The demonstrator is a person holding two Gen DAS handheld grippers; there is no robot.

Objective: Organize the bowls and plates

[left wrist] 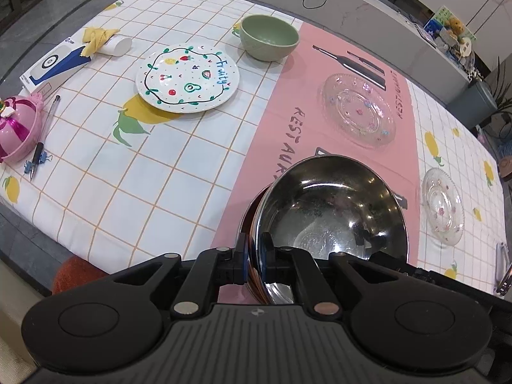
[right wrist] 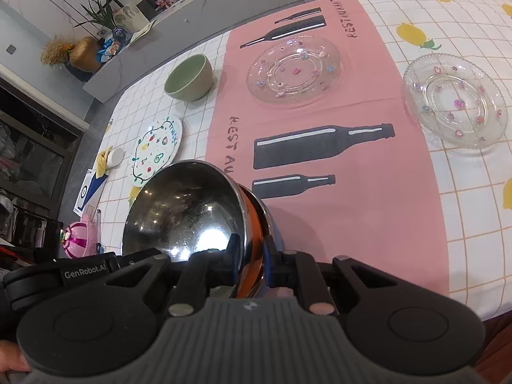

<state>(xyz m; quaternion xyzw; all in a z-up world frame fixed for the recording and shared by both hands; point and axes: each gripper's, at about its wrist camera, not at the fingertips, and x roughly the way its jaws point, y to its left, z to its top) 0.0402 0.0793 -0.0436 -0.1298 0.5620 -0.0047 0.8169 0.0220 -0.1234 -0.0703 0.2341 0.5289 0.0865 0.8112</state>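
A shiny steel bowl (left wrist: 329, 211) is held between both grippers above the near edge of the table. My left gripper (left wrist: 254, 249) is shut on its left rim. My right gripper (right wrist: 251, 249) is shut on its right rim; the bowl shows there too (right wrist: 188, 208). A green bowl (left wrist: 269, 36) (right wrist: 189, 77) stands at the far side. A white "Fruity" plate (left wrist: 188, 77) (right wrist: 156, 150) lies left of it. A large glass plate (left wrist: 359, 109) (right wrist: 294, 68) lies on the pink mat (right wrist: 352, 192). A small glass plate (left wrist: 442, 205) (right wrist: 454, 100) lies to the right.
On the left of the table are a pink round box (left wrist: 17, 128), a pen (left wrist: 44, 134), a blue and white box (left wrist: 54, 65) and a white cup with a yellow cloth (left wrist: 108, 43). A grey counter (left wrist: 368, 6) runs behind the table.
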